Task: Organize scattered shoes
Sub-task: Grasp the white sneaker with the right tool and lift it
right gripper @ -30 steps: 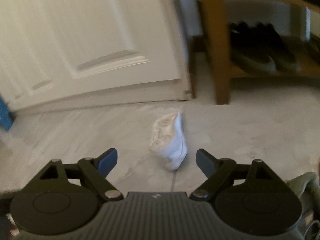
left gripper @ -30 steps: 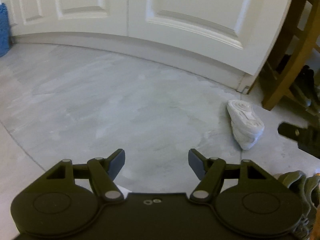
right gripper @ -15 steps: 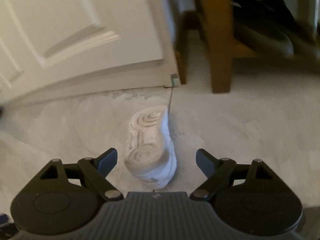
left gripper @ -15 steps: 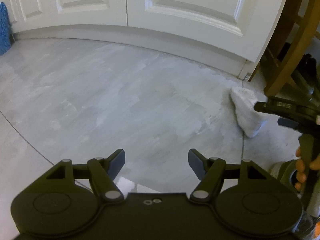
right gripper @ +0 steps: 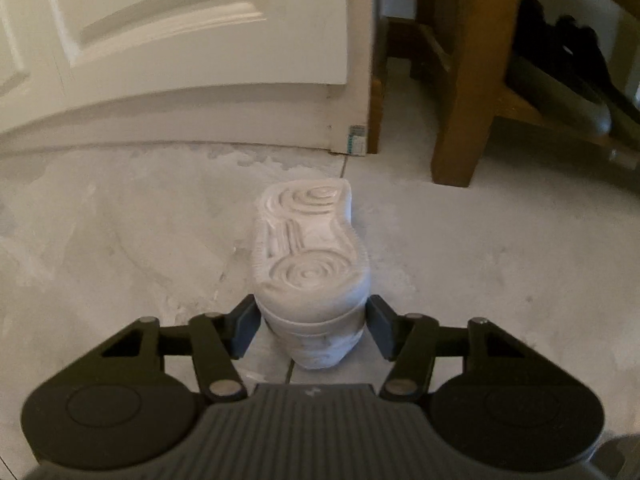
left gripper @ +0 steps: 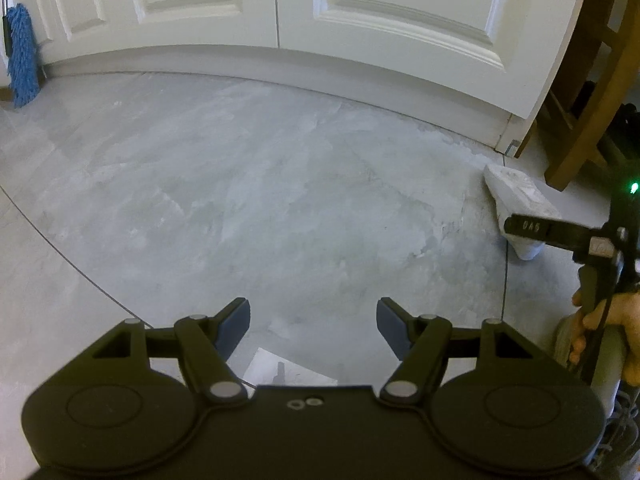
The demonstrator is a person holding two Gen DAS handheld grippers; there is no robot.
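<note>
Grey marbled floor tile (left gripper: pixel 280 184) runs up to white panelled doors (left gripper: pixel 400 20) ahead of me, with a blue chenille mop head (left gripper: pixel 22 56) hanging far off to my left gripper's left. My left gripper (left gripper: pixel 314 326) hovers over bare tile, its jaws spread wide and holding nothing; a pale reflection sits on the floor just under it. Off to its right lies the white sneaker (left gripper: pixel 520 200), on its side near the door corner, with my right gripper's finger (left gripper: pixel 532 228) crossing in front of it and my right hand (left gripper: pixel 612 328) on the handle at the frame edge. Through the right wrist camera, my right gripper (right gripper: pixel 312 326) has its jaws open on either side of the sneaker's (right gripper: pixel 312 264) near end, pads just beside the sole edge; I cannot tell whether they touch. The tread faces up towards me, rings visible. Ahead and right of that gripper stands a wooden shoe rack (right gripper: pixel 464 80) with dark shoes (right gripper: pixel 560 84) on its lower shelf.
</note>
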